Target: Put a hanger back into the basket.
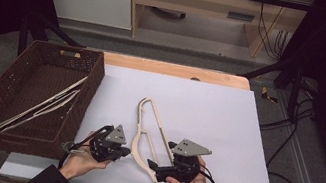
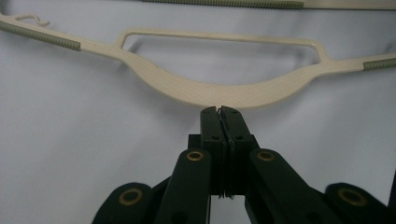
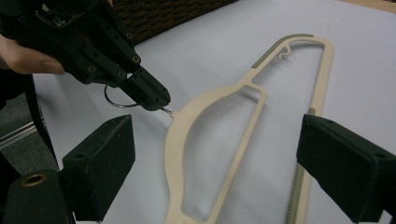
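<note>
A cream plastic hanger (image 1: 146, 134) lies on the white sheet, its long bar running toward the front edge. My left gripper (image 1: 126, 151) sits at the hanger's left, at the middle of the neck. Its jaws are shut on the thin metal hook (image 3: 166, 111) that comes out of the neck. In the left gripper view the closed tips (image 2: 222, 110) meet the hanger's curved middle (image 2: 219, 93). My right gripper (image 3: 224, 168) is open wide, one jaw on each side of the hanger (image 3: 187, 126) without touching it. In the high view the right gripper (image 1: 161, 155) is at the hanger's right, near the front.
A brown woven basket (image 1: 89, 94) stands at the left of the sheet, with pale hangers (image 1: 47, 104) lying inside. The white sheet (image 1: 217, 116) covers a wooden table. Cables trail on the floor to the right.
</note>
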A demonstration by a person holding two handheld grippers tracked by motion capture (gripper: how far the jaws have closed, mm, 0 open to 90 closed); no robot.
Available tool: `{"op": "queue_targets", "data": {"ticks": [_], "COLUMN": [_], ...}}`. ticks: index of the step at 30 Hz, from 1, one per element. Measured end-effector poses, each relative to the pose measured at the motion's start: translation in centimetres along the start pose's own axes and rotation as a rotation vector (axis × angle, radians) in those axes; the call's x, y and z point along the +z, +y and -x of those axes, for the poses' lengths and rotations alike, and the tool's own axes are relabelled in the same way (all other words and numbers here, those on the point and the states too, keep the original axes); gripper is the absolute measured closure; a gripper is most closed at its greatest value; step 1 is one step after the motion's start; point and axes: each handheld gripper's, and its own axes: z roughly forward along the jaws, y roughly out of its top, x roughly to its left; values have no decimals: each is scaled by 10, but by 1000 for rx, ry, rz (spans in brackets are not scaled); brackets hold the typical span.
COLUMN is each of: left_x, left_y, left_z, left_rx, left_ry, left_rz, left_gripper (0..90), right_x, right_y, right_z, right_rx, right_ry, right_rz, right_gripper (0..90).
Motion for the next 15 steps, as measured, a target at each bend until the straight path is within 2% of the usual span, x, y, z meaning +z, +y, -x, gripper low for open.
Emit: {"op": "queue_targets", "data": {"ticks": [6,11,15], "left_x": [-6,-9,-9], "left_y": [6,9,11], "left_z": [6,9,11], "left_rx": [6,7,-4], "left_ry": [14,21,21], "left_rz": [-6,-9,-7], "left_gripper": [889,889,889], "right_x": [16,30,39], "right_y": [-2,-5,-7], "right_z": [-9,-16,-21], "right_rx": [9,-7,-28], "right_ry": [1,8,-7], "right_rz": [-50,-110,-137], "right_gripper": [152,188,236]}}
